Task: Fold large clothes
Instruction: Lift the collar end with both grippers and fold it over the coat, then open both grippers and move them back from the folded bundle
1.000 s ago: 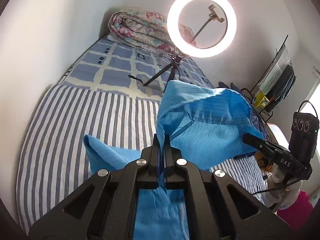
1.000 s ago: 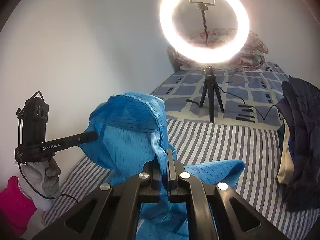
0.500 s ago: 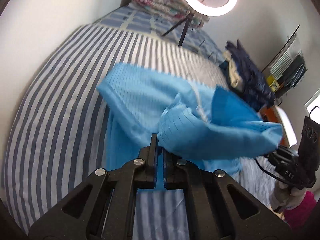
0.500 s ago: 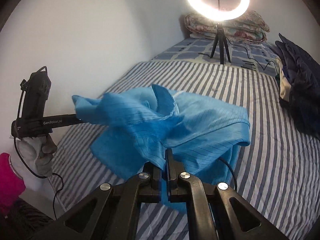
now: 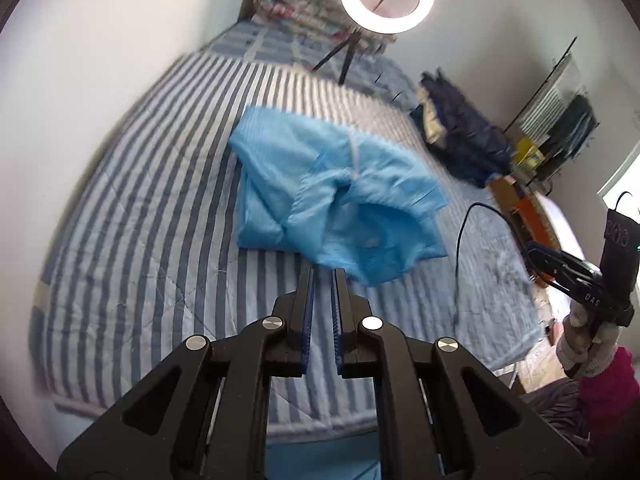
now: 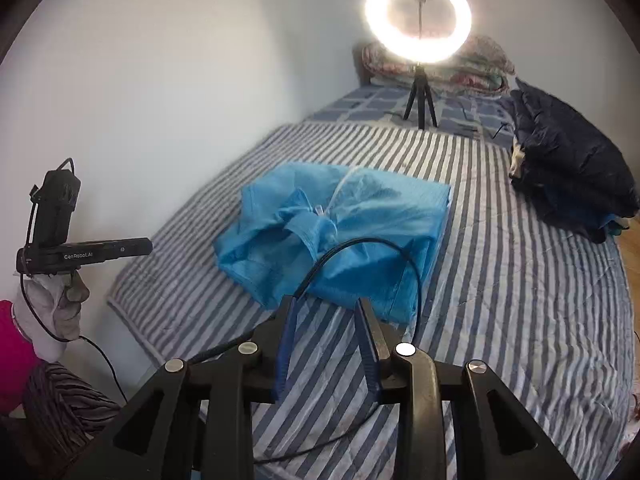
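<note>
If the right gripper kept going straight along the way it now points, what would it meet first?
Probably the black cable arching just past the right gripper; behind that lies the blue garment on the striped bed. Depth is unclear.

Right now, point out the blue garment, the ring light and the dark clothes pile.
Blue garment (image 6: pixel 360 216): right wrist view, upper folded layer.
Ring light (image 6: pixel 418 16): right wrist view, glowing ring's left arc.
Dark clothes pile (image 6: pixel 568 172): right wrist view, top of heap.

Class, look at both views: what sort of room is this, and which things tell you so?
Most likely a bedroom at home: a bed with a striped cover, a rolled floral quilt at its head, and a dark clothes pile beside the blue garment.
</note>
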